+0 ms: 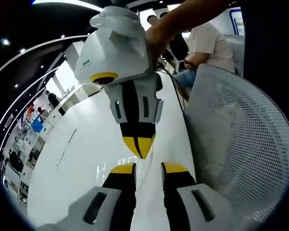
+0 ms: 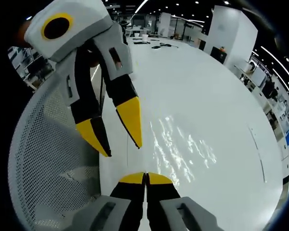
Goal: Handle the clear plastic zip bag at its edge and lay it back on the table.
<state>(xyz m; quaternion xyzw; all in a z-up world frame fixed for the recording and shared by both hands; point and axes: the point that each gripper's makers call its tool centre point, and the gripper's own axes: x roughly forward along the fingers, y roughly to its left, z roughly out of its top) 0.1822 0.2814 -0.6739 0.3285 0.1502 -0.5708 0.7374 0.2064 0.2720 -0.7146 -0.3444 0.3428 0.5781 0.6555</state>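
In the left gripper view, the left gripper [image 1: 149, 168] has its black, yellow-tipped jaws spread, with a bare gap between them and nothing held. Straight ahead of that gap, the right gripper [image 1: 139, 147] points back at it, its yellow tips pressed together in a point. The clear plastic zip bag [image 1: 140, 169] reads here as no more than a thin line and a faint sheen running from those shut tips toward the open jaws, so I judge its edge lies on the line between the two grippers. Beneath is the glossy white table [image 1: 82, 159]. Off the right jaw stands a white perforated mesh chair back [image 1: 245, 144].

In the right gripper view, the right gripper [image 2: 145, 179] has its jaws shut tight. They appear to pinch the bag's near edge, though the film is too clear to be sure. The bag [image 2: 180, 144] spreads ahead and to the right of the jaws as a patch of rippled glints low over the table [image 2: 221, 86], its long axis running away from the tips. The left gripper [image 2: 121, 148] hangs just ahead and left of the jaws, spread and close beside the bag's left edge. It is the free one for the next grip. The chair back [image 2: 48, 163] lies further left.
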